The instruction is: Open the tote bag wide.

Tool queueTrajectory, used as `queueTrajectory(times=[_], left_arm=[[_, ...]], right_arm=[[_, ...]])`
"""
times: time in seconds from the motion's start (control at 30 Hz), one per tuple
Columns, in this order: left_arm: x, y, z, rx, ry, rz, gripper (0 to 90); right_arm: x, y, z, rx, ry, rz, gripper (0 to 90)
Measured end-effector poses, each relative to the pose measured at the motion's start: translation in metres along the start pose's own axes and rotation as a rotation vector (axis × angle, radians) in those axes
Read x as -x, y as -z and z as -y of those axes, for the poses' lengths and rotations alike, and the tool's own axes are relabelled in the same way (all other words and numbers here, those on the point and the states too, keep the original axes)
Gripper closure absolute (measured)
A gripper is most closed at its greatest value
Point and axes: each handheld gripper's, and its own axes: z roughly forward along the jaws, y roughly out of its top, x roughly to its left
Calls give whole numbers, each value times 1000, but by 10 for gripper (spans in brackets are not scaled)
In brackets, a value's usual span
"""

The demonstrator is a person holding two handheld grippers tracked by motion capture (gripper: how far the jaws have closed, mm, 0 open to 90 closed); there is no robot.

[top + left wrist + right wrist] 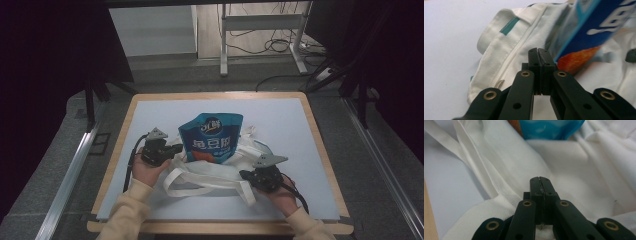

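A blue snack pouch [212,140] stands upright on a white cloth tote bag [210,176] in the middle of the table. My left gripper [179,149] is at the pouch's lower left edge, jaws shut with nothing visible between them. In the left gripper view its tips [539,51] hover over the bag's zipped hem [509,47], with the pouch [596,22] just to the right. My right gripper [243,174] rests on the bag's near right part, also shut. In the right gripper view its tips [540,180] lie against the bag's cloth [574,170], the pouch [549,128] beyond. Whether cloth is pinched I cannot tell.
The bag lies on a pale blue mat [285,120] covering a wooden table [119,145]. The bag's straps [172,187] loop toward the near edge. Beyond the table stand a white desk frame [223,45] and floor cables [280,47].
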Motion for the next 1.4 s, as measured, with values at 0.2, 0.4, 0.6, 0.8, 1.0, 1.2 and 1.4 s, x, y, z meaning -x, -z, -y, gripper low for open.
queueTrajectory(times=[0.2, 0.4, 0.6, 0.8, 1.0, 1.2, 1.4], left_arm=[[7, 13, 2, 24, -16, 31, 900], [22, 22, 4, 47, -50, 54, 900], [29, 21, 7, 42, -62, 63, 900], [31, 4, 13, -12, -60, 75, 900], [36, -4, 19, -41, -71, 80, 900], [40, -11, 26, -78, -80, 98, 900], [43, -18, 34, -119, -86, 114, 900]], right_arm=[[6, 16, -14, 63, -9, 17, 892], [17, 26, -25, 94, -17, 34, 892], [25, 25, -31, 93, -28, 43, 892], [36, 18, -37, 73, -45, 57, 892], [43, 12, -46, 54, -47, 74, 892], [51, 1, -48, 9, -56, 79, 892], [60, -13, -45, -40, -71, 95, 892]])
